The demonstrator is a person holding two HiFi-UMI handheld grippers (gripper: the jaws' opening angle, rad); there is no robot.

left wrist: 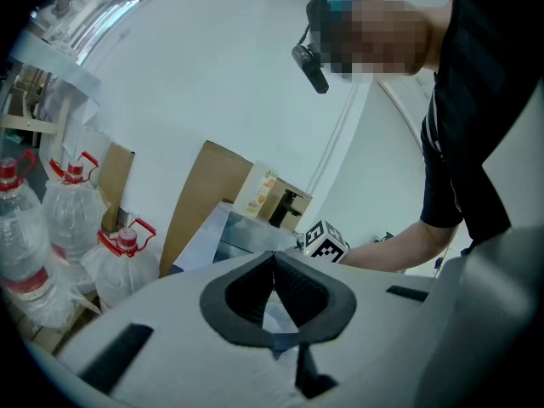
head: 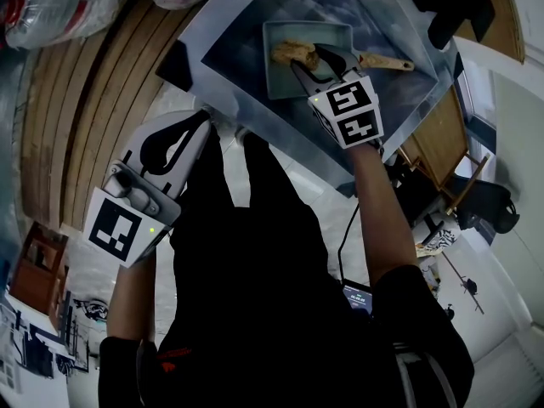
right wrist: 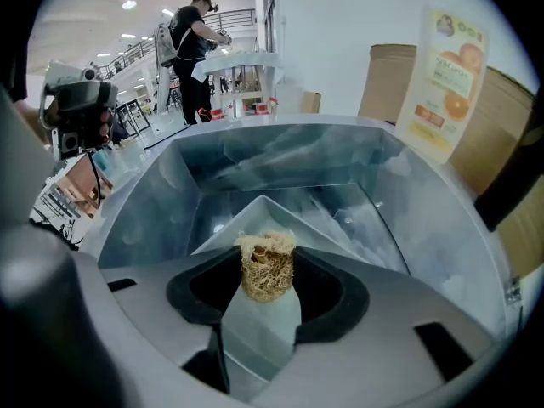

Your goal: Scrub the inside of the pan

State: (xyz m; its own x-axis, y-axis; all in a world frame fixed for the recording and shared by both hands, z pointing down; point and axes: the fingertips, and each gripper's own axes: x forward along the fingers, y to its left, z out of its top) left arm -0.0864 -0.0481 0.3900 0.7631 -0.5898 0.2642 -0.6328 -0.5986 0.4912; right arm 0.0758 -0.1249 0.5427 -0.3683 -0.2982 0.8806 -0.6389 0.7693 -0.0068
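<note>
Pan: a shallow grey rectangular tray, sitting on the floor of a large steel sink, toward the sink's far side in the head view. Inside the pan, near its upper middle, is a tan fibrous scrubber. The right gripper reaches down into the pan from the near side, its fingers closed narrowly on the scrubber. In the right gripper view the wad stands upright between the black pads, with the pale pan floor directly below. A wooden handle crosses the pan's right rim. Whether it joins the scrubber cannot be told, since the gripper covers that stretch. The left gripper is well apart from the pan, outside the sink's near edge and close to the person's dark-clad body. Its fingers meet at the tips with nothing between them. Beside the sink to the left is a wooden slatted tabletop. The left gripper view also shows large water bottles with red caps, a leaning cardboard sheet and a carton printed with oranges.
</note>
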